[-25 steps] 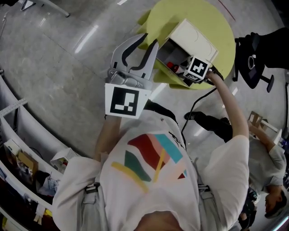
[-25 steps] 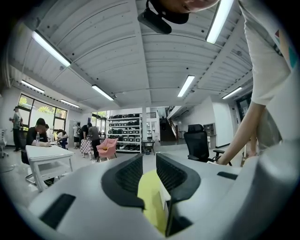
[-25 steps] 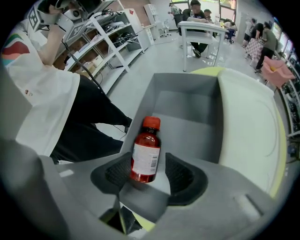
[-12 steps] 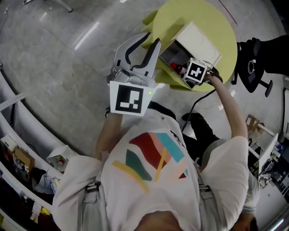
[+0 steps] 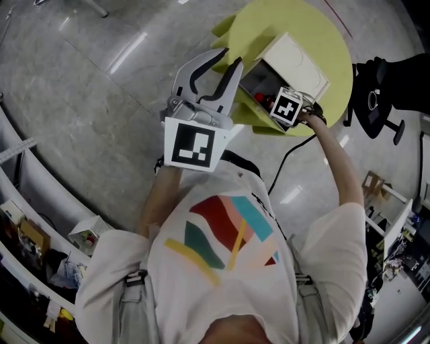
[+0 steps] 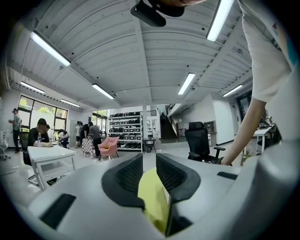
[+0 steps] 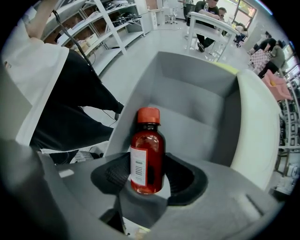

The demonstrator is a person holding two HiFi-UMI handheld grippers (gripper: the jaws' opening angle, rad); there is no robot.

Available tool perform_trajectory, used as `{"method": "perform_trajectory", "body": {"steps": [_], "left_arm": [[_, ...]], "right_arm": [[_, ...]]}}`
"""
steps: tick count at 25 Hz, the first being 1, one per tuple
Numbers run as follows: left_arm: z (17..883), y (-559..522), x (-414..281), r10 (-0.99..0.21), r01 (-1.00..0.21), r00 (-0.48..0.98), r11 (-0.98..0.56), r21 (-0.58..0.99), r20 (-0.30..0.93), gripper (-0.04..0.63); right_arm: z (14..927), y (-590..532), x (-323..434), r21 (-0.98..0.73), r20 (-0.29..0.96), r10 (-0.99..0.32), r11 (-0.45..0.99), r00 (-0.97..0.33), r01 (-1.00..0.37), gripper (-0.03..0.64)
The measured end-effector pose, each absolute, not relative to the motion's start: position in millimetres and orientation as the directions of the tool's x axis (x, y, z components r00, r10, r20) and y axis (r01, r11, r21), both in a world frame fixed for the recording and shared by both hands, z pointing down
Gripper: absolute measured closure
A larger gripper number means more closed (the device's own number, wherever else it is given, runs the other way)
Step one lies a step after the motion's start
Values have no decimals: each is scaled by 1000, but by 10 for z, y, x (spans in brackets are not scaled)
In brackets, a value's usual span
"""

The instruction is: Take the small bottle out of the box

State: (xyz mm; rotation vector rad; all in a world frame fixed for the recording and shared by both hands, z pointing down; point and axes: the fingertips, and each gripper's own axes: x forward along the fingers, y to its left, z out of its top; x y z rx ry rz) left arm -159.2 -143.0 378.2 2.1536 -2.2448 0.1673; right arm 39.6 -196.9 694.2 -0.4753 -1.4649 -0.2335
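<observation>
Right hand-held gripper edged left; ribbed jaws opening around bottle.

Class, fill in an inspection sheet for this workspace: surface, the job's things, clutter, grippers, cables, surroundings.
Surface: round yellow-green table on a grey floor.
Job's things: open box on the table; small red bottle, red cap on, upright inside the box.
Clutter: nothing seen on the table besides the box.
Grippers: right gripper reaches into the box, its fingers opening with the bottle between them; left gripper held up near the table's edge, open, nothing between its fingers.
Cables: black cable hangs from the right gripper.
Surroundings: black office chair; shelving at the left.
</observation>
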Motion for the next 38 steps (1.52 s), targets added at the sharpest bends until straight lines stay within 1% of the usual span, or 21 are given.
{"method": "perform_trajectory", "body": {"steps": [5,14,22,25,30,35,38], "left_arm": [[3788,-1421,-1603,-994,-998,-45,40,-57,96,518],[3805,-1463,-1587,-994,-998,-35,29,-57,104,518],[3818,-1502,-1507,-992,-998,-3,-5,-61,126,518],[3776,-1502,-1487,-994,-999,-1,-5,-54,112,518],[3721,-1546,-1449,-996,-1000,24,-22,16,87,518],[3624,-1568,-1417,-996,-999,29,-30,-10,78,518],[3542,-1600,-1384,-997,-999,46,-47,-20,63,518]], "right_arm": [[6965,-2006,421,-144,988,105,895,114,423,399],[6970,-1981,376,-149,988,119,892,96,427,402],[6963,-1994,352,-126,992,115,903,51,410,403],[6963,-2005,358,-116,993,111,923,36,366,403],[6991,-2035,310,-96,995,103,950,-9,298,402],[6945,-2083,272,-69,993,82,986,-81,149,402],[6848,-2078,173,-55,988,69,993,-138,105,402]]}}
